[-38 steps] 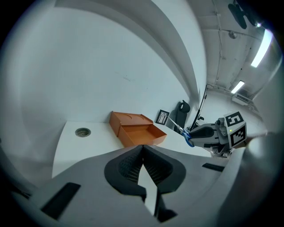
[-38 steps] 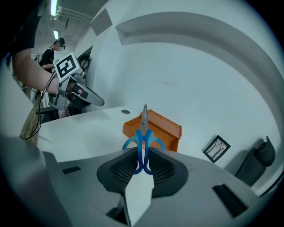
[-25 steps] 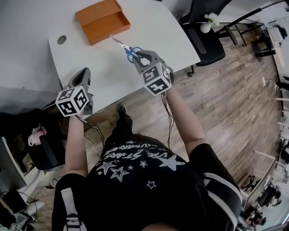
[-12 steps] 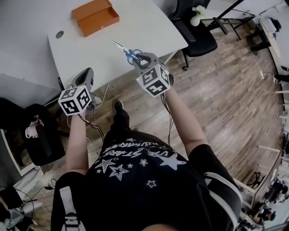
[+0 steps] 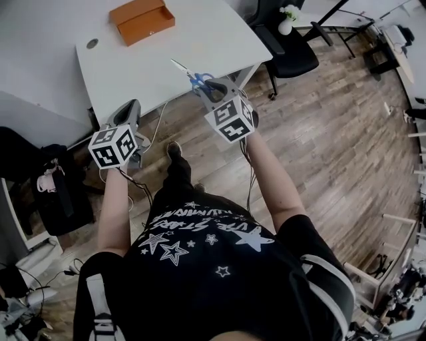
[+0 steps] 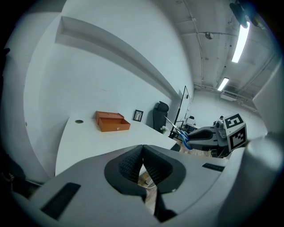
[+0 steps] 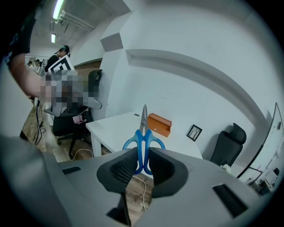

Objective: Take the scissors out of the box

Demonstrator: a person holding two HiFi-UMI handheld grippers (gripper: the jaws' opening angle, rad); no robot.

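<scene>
The blue-handled scissors [image 5: 194, 77] are held in my right gripper [image 5: 205, 85], whose pads press on the handles; the blades point up and away toward the table. In the right gripper view the scissors [image 7: 143, 138] stand upright between the jaws of this gripper [image 7: 142, 166]. The open orange box [image 5: 142, 20] sits at the far side of the white table [image 5: 200, 40], well away from both grippers. My left gripper [image 5: 130, 108] hovers off the table's near edge, shut with nothing in it [image 6: 142, 150]. From the left gripper view the scissors [image 6: 179, 133] show off to the right.
A black office chair [image 5: 293, 53] stands right of the table, with a small white vase [image 5: 287, 21] by it. A dark chair [image 5: 60, 200] is at the left. Cables hang under the table over a wooden floor. A small picture frame [image 7: 193, 132] stands beyond the box [image 7: 159, 124].
Both grippers have drawn back from the table toward the person, past its near edge. The scissors stay held in the right gripper; the box now lies farther off.
</scene>
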